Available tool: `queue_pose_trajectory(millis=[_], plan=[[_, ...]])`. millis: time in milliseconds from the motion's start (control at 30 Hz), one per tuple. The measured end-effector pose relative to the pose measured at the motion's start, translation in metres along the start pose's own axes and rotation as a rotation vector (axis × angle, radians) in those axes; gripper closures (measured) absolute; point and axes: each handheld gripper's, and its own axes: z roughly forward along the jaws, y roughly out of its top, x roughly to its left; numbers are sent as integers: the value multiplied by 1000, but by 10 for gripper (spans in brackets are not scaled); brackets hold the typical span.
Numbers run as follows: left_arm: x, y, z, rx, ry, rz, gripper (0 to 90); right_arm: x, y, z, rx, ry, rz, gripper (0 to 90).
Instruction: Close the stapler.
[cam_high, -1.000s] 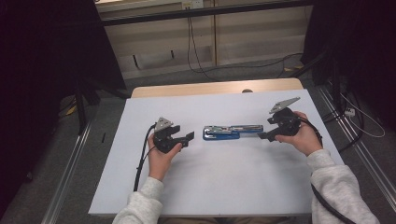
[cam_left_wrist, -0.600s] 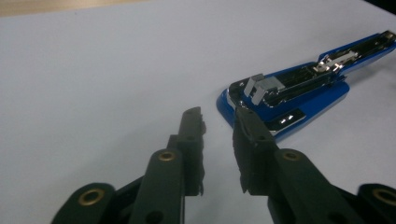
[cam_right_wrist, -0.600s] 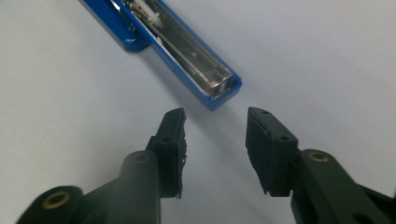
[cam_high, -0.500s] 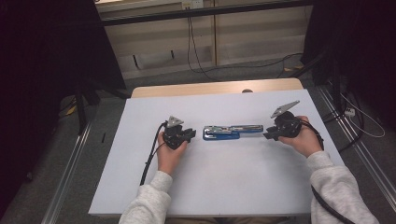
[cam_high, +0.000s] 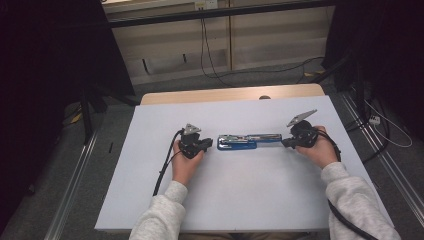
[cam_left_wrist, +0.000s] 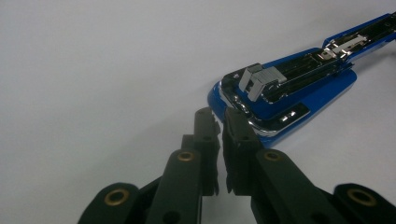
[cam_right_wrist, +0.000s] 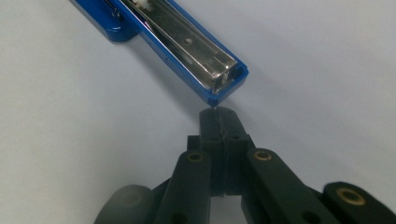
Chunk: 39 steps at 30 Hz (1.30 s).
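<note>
Your left gripper (cam_high: 207, 144) rests low on the white table (cam_high: 240, 200), pointing at the near end of the blue stapler (cam_high: 245, 142). Its jaws have just been closing and now stand almost together, with a thin slit between them and nothing caught; the tips sit just beside the stapler's blue base. The stapler lies opened flat at mid-table, between your two hands. At its far end your right gripper (cam_high: 285, 143) has also just closed: jaws pressed tight together, empty, tips right at the open arm's blue tip.
</note>
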Motion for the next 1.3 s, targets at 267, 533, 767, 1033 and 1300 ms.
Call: queue_pose_trajectory(millis=[267, 533, 767, 1033, 1300], plan=[[-5, 2, 12, 33, -19, 27, 862, 2, 2, 6, -9, -12, 0, 900], [-7, 4, 17, 52, -22, 20, 869, 2, 5, 2, -60, 3, 11, 900], [-7, 4, 17, 56, -27, 27, 872, 6, 12, -1, -100, 16, 0, 900], [-1, 2, 8, 37, 0, -3, 684, 8, 10, -1, -123, 63, 45, 681], [5, 5, -12, 3, 9, -23, 420, 8, 7, -4, -149, 86, 92, 433]])
